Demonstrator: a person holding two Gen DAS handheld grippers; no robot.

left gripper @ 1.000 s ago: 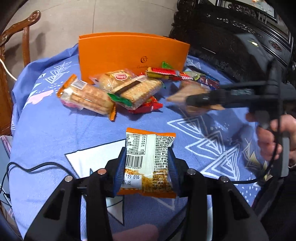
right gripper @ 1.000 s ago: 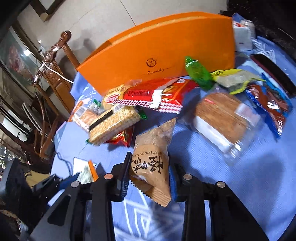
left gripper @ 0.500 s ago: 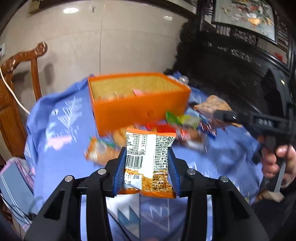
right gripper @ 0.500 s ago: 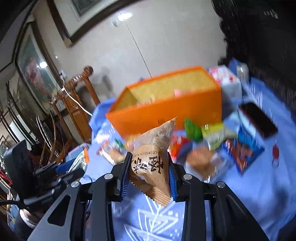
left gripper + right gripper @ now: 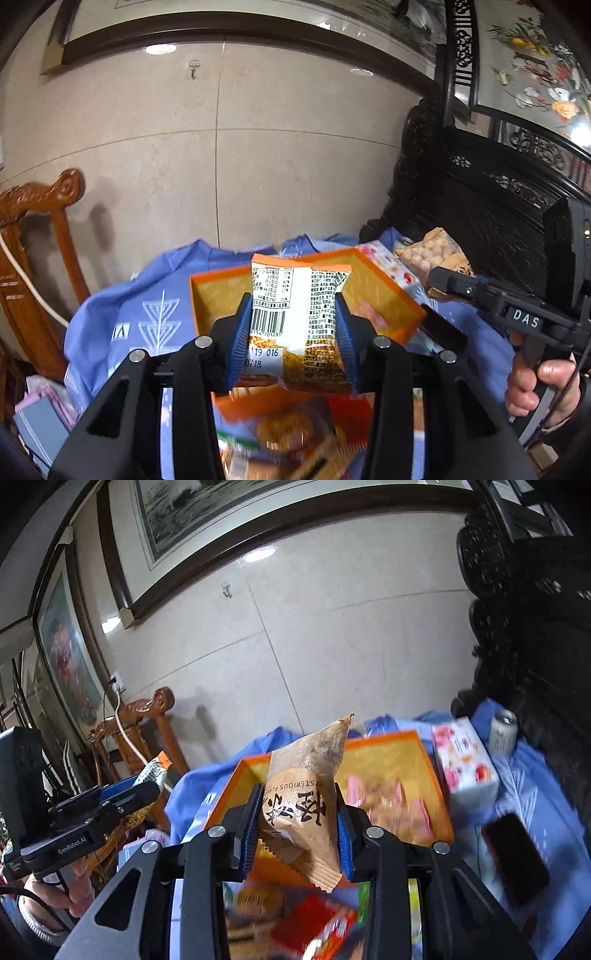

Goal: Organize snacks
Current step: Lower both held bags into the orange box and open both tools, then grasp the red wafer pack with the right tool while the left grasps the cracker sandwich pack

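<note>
My left gripper (image 5: 291, 338) is shut on an orange-and-white snack packet (image 5: 295, 314), held in the air in front of the open orange box (image 5: 391, 306). My right gripper (image 5: 297, 825) is shut on a brown paper snack bag (image 5: 306, 797), held above the near side of the same orange box (image 5: 413, 760), which holds pink packets (image 5: 388, 801). The right gripper also shows at the right of the left wrist view (image 5: 454, 282), and the left one at the left of the right wrist view (image 5: 144, 790). Loose snacks (image 5: 314, 919) lie blurred on the blue tablecloth below.
A pink-flowered tissue box (image 5: 463, 760), a can (image 5: 502, 731) and a dark phone (image 5: 517, 856) lie right of the orange box. A wooden chair (image 5: 37, 266) stands at the left. Dark carved furniture (image 5: 480, 206) rises at the right, a tiled wall behind.
Both grippers have risen and tilted up with their packets, from low over the table to above the loose snacks. The orange box's open inside now shows.
</note>
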